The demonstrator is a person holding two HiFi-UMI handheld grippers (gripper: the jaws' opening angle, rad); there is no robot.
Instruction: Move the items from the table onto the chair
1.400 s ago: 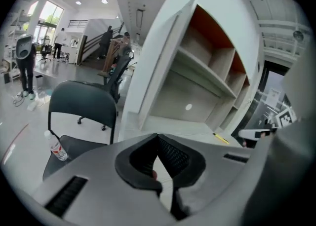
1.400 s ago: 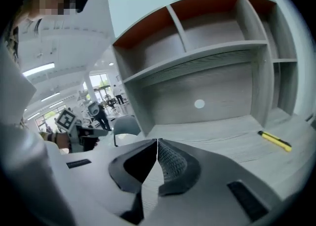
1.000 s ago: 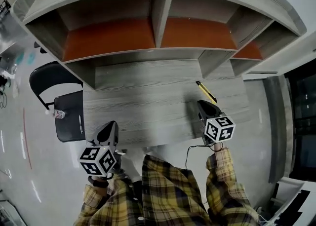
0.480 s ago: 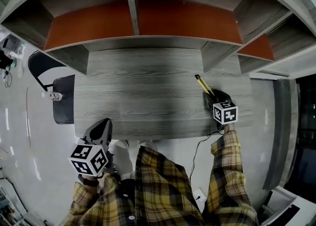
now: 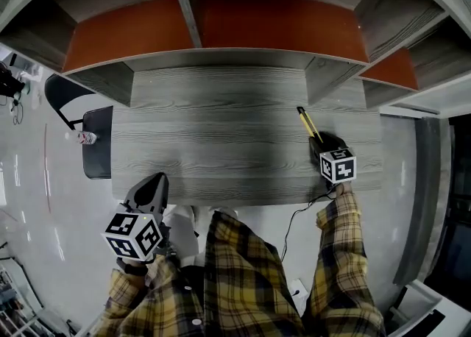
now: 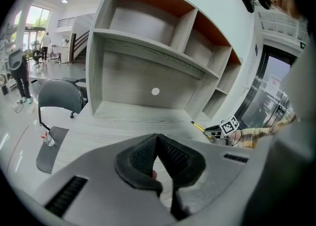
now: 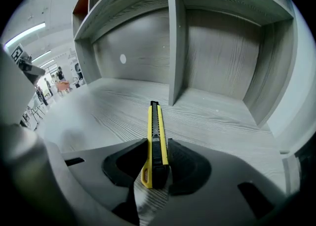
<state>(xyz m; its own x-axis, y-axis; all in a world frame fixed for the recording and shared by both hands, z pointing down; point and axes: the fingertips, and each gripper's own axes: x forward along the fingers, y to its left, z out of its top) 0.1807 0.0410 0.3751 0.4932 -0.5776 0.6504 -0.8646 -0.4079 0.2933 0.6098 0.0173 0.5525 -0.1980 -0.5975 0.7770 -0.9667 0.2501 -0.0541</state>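
Observation:
A yellow and black utility knife (image 5: 308, 123) lies on the grey wooden table (image 5: 213, 129) at its right side. My right gripper (image 5: 321, 142) sits low on the table behind it. In the right gripper view the knife (image 7: 156, 136) has its near end between the jaws of the right gripper (image 7: 157, 146), which are closing, with the pads close beside it. My left gripper (image 5: 153, 185) hangs shut and empty off the table's front left edge, and the left gripper view shows the left gripper (image 6: 157, 141) with its pads together. A black chair (image 5: 94, 153) stands left of the table.
A small plastic bottle (image 5: 86, 137) lies on the chair seat, and the bottle (image 6: 48, 140) shows on the seat in the left gripper view too. A grey shelf unit (image 5: 221, 56) with orange back panels overhangs the table's far side. A cable (image 5: 294, 218) trails from the right gripper.
The right gripper has gone forward to the knife and now has the knife's near end between its jaws. The left gripper has stayed at the front left edge.

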